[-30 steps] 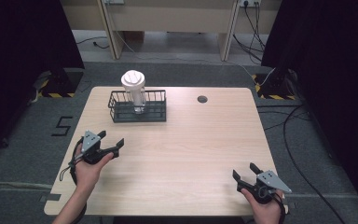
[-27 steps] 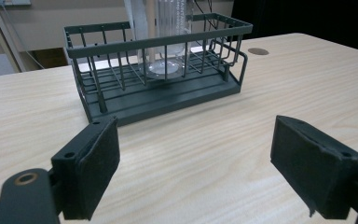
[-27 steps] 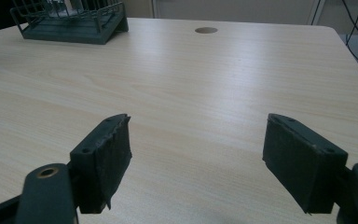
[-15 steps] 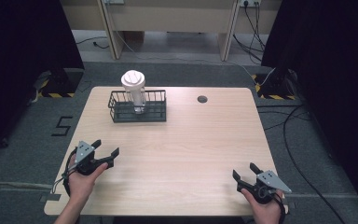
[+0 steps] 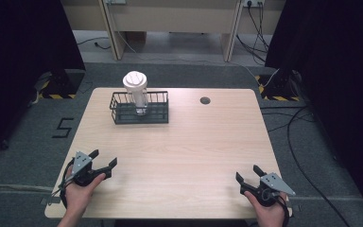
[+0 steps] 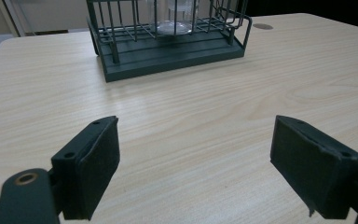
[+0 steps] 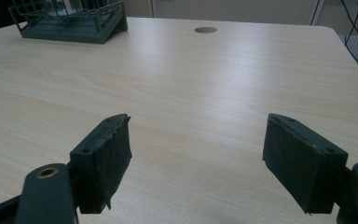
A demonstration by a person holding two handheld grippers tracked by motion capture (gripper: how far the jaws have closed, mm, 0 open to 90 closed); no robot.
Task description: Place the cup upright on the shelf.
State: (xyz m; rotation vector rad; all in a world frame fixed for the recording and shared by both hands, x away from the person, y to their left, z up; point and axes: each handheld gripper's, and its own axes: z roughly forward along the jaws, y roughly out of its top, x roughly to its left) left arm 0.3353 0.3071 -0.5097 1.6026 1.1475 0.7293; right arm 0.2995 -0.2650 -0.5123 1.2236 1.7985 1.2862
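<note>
Two grippers rest at the near edge of the wooden table (image 5: pixel 189 142), each held in a person's hand. The left gripper (image 5: pixel 105 160) sits at the near left corner with its jaws spread wide and nothing between them; in the left gripper view its pads (image 6: pixel 95 163) stand well apart over bare wood. Compared with a second ago, this gripper has drawn back toward the near edge and slightly outward; half a second ago it was already close to its present spot. The right gripper (image 5: pixel 247 173) lies at the near right corner, jaws likewise spread and empty, and has not shifted across the earlier frames.

Farther off, on the far left part of the table, stands a dark wire basket (image 5: pixel 123 113), rectangular, with a solid base and open bar walls. Its position is unchanged. Inside it stands a clear cup with a white lid (image 5: pixel 135 80), upright, its top rising well above the basket rim. The cup's clear lower part shows through the bars in the left gripper view (image 6: pixel 175 25). Both grippers are well apart from the basket.

Beyond, near the far edge, a round cable hole (image 5: pixel 205 100) is set in the tabletop.
</note>
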